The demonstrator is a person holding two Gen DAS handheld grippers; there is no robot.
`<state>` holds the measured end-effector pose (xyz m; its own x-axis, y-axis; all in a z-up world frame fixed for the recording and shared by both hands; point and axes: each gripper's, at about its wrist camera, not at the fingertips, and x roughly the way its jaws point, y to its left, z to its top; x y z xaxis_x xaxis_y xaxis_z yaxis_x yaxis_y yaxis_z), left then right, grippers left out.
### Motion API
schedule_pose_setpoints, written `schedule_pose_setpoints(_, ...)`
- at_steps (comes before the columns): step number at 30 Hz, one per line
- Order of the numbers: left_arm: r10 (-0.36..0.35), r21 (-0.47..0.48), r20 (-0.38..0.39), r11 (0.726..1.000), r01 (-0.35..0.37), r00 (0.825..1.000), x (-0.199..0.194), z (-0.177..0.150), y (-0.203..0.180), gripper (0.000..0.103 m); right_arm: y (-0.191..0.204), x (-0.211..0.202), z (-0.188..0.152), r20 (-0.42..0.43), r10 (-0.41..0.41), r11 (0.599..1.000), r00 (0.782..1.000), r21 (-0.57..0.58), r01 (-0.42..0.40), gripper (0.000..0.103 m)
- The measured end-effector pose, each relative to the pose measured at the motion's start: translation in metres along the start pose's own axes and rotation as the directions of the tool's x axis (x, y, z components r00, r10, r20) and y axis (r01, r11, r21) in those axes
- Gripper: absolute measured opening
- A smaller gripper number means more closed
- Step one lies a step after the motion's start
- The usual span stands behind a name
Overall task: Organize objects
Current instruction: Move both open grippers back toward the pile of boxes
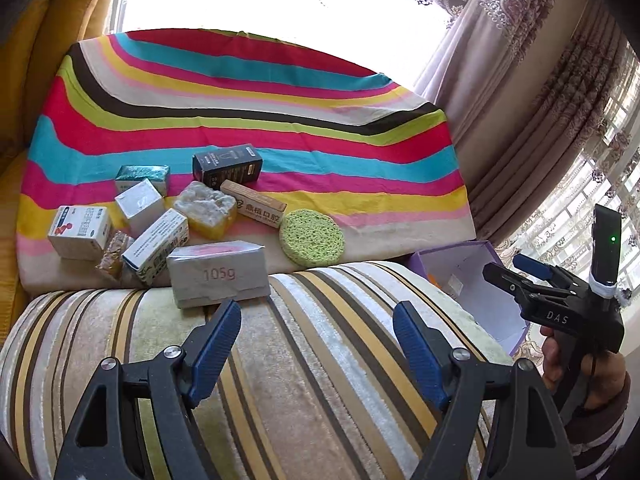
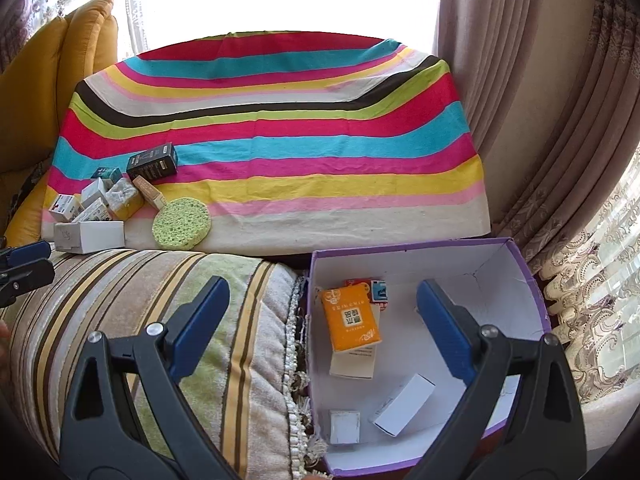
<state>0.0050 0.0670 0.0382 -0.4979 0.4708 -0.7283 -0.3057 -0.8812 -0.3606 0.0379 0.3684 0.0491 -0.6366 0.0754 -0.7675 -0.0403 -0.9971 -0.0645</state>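
Both wrist views angled down, close over sofa arm [image 1: 320, 360], sharing striped cloth [image 2: 280, 128]

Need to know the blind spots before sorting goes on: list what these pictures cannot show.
- Purple box, left wrist view: contents mostly hidden by its wall and the right gripper.
- Red packet, right wrist view: mostly hidden behind the orange box.
- Brown packet, left wrist view: wedged between boxes, print too small.
- Left gripper, right wrist view: cut off by the edge.

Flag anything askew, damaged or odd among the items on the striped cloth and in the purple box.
The purple box looks worn: its near-left wall edge is ragged and torn. On the striped cloth, the small cartons sit in a tilted jumble, and the yellow soap bar is unboxed with a crumbly white top.
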Motion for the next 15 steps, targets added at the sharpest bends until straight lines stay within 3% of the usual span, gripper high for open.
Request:
schedule_pose_setpoints(3,0.019,-0.031,0.01,0.999,-0.019,1.0,-0.003,-0.001,0.01,0.079,0.014,0.005,0.002,-0.025,0.077,0.997,0.997,-0.007,-0.078,0.096)
schedule_pose_setpoints(11,0.081,-0.147,0.0,0.986,-0.08,0.997,0.0,0.001,0.036,0.079,0.053,0.019,0.006,-0.09,0.18,0.981,0.98,-0.061,-0.185,0.096)
schedule_pose_setpoints(15,0.119,-0.204,-0.013,0.972,-0.119,0.993,0.003,0.003,0.047,0.084,0.068,0.027,0.008,-0.118,0.191,0.974,0.974,-0.098,-0.203,0.096)
